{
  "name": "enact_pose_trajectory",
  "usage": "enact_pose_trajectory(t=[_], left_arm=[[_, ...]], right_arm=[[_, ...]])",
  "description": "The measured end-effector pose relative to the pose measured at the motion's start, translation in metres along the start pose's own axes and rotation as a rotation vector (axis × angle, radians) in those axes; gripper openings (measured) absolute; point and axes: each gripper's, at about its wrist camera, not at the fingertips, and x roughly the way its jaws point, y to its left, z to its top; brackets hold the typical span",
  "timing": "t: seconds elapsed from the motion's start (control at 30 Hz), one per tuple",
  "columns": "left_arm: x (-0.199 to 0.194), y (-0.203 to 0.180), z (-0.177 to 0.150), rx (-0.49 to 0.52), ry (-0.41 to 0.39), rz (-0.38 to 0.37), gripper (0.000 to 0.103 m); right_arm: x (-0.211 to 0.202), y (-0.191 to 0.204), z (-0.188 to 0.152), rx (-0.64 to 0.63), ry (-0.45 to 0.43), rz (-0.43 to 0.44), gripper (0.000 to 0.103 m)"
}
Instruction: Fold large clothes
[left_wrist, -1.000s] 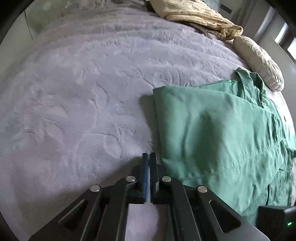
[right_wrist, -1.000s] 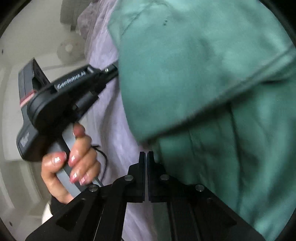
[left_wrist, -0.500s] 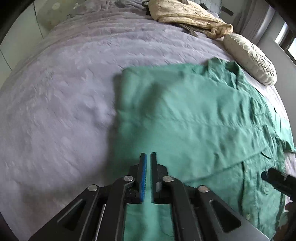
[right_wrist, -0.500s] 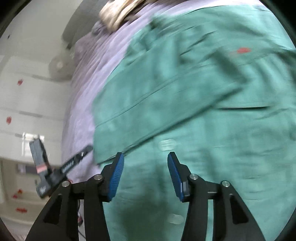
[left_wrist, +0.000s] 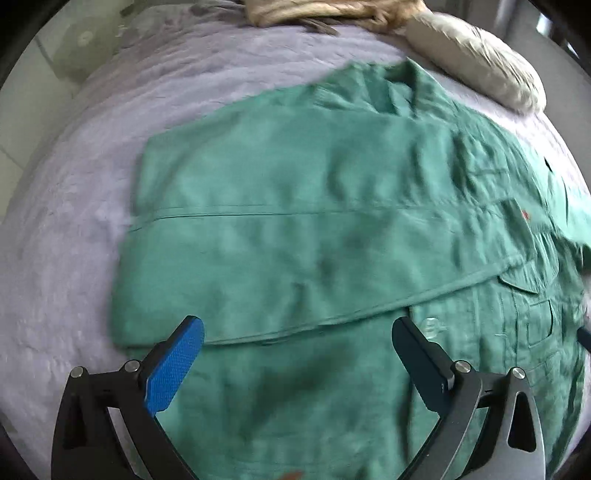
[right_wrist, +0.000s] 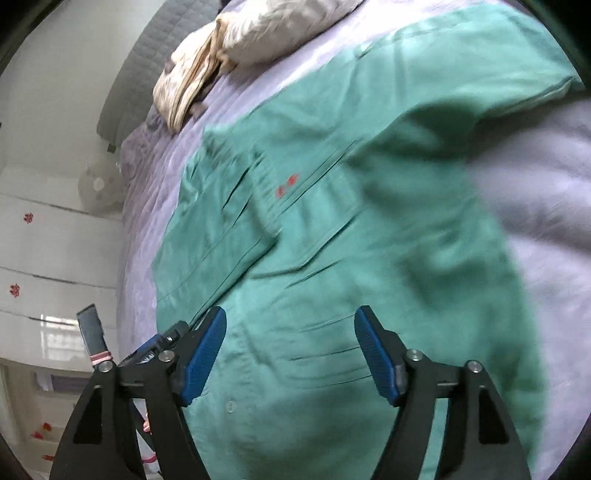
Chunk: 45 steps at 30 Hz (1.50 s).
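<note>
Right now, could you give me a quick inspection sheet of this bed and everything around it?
Surface: lilac bedspread, textured.
Job's things: green shirt lying on it, one side folded over the front.
Clutter: beige bundled cloth and a pale pillow at the far end.
Grippers: left gripper and right gripper above the shirt, jaws opening, nothing between them.
Cables: nothing seen.
Surroundings: white cabinets with red decorations, a pale fan.
</note>
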Motion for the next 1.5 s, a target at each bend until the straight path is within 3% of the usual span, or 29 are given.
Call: enact_pose_trajectory(t=[0.1,0.33,0.67,0.9,1.1,1.17,1.23,1.37,1.5], left_arm=[[0.007,-0.025,0.004,0.008,0.042,-0.026,0.102],[0.003,-0.082,0.012,0.062,0.028,-0.077,0.102],[0.005,-0.140,0.021,0.104,0.035,-0.103,0.102],[0.006,-0.168,0.022,0.092,0.032,-0.103,0.102],[0.005,-0.170,0.021,0.075,0.027,-0.113,0.102],[0.005,-0.176,0.023,0.071,0.014,-0.094,0.102],[0.005,-0.173,0.022,0.062,0.016,-0.098,0.102],[0.003,-0.159,0.022,0.051,0.014,-0.094,0.102],[0.001,-0.140,0.025,0.042,0.007,-0.080,0.102]], right_arm=[[-0.019,-0.022,0.019,0.048,-0.038,-0.004,0.075],[-0.081,-0.111,0.065,0.210,-0.202,-0.039,0.076],[-0.127,-0.220,0.115,0.464,-0.377,0.052,0.076],[-0.129,-0.259,0.153,0.564,-0.432,0.137,0.076],[-0.128,-0.264,0.179,0.590,-0.446,0.172,0.076],[-0.128,-0.261,0.181,0.584,-0.438,0.167,0.063],[-0.128,-0.260,0.186,0.561,-0.407,0.128,0.008],[-0.134,-0.238,0.194,0.481,-0.419,0.121,0.004],[-0.136,-0.178,0.207,0.286,-0.414,0.074,0.004]])
